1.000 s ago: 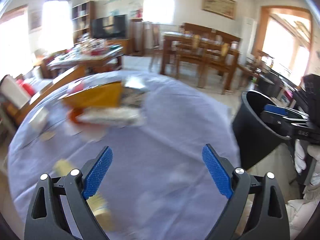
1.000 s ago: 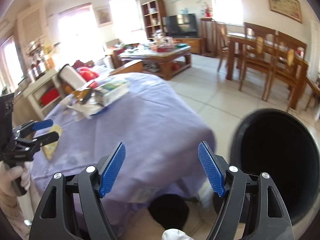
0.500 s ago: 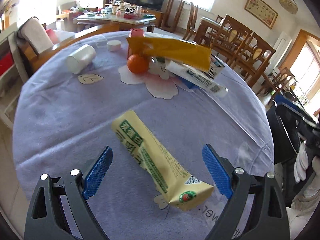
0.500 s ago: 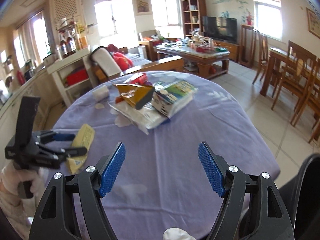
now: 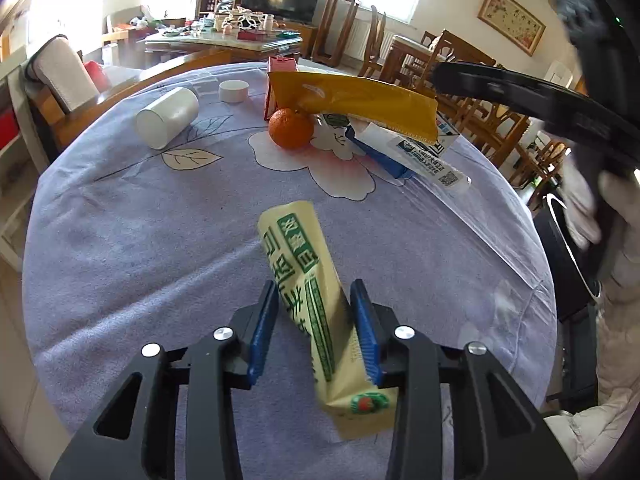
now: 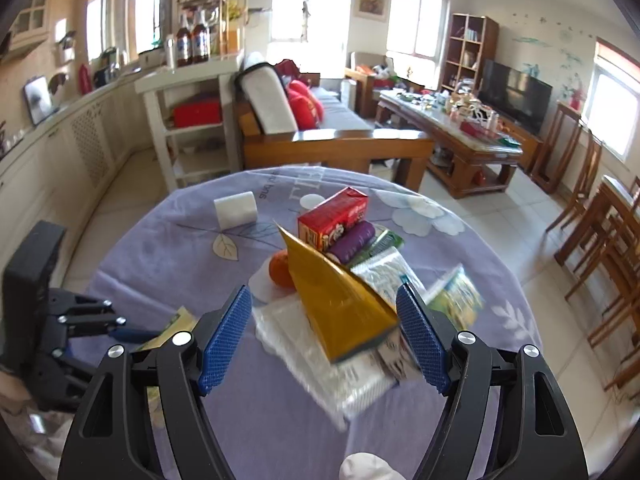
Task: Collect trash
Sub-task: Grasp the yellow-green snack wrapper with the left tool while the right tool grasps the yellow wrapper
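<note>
The left gripper has just been closing its jaws around the pale yellow wrapper, which lies on the round table on the near side of the orange; the blue pads appear to pinch its middle. The grasp step looks nearly done, so next comes a lift and a carry toward the black bin at the table's right edge. The right gripper hangs spread over the gold pouch beside the orange, holding nothing.
</note>
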`<action>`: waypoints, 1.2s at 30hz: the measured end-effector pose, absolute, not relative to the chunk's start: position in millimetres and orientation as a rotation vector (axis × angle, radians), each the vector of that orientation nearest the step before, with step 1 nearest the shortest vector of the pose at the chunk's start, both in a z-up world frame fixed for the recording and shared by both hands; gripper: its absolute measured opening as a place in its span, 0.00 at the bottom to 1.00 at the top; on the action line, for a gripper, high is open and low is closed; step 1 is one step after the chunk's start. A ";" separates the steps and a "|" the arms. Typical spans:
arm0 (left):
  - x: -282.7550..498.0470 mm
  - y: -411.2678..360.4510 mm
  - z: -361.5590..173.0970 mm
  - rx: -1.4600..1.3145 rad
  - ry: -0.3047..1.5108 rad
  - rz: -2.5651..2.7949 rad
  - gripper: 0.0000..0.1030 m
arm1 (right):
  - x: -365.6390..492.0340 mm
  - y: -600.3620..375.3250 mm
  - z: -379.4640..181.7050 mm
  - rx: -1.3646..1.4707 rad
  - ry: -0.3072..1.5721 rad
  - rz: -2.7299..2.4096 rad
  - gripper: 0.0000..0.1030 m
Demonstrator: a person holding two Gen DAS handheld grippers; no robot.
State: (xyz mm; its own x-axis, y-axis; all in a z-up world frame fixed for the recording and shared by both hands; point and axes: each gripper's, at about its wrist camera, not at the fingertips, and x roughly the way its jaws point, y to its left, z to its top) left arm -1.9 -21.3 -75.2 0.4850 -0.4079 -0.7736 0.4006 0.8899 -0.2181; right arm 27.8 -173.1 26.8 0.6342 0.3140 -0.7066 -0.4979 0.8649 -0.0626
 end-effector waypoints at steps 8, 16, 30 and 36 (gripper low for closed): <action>0.2 -19.5 -73.7 0.028 0.918 -0.538 0.30 | 76.2 -144.9 -14.4 -0.392 0.880 0.474 0.54; 6.3 -8.7 -72.2 0.024 0.862 -0.509 0.22 | 77.8 -144.5 -20.8 -0.347 0.895 0.496 0.24; -2.7 -18.3 -44.5 -0.028 0.764 -0.564 0.23 | 10.3 -207.9 21.8 -0.031 0.781 0.557 0.18; -12.3 -52.5 -31.9 -0.005 0.728 -0.625 0.23 | -37.9 -254.9 30.0 0.043 0.735 0.516 0.18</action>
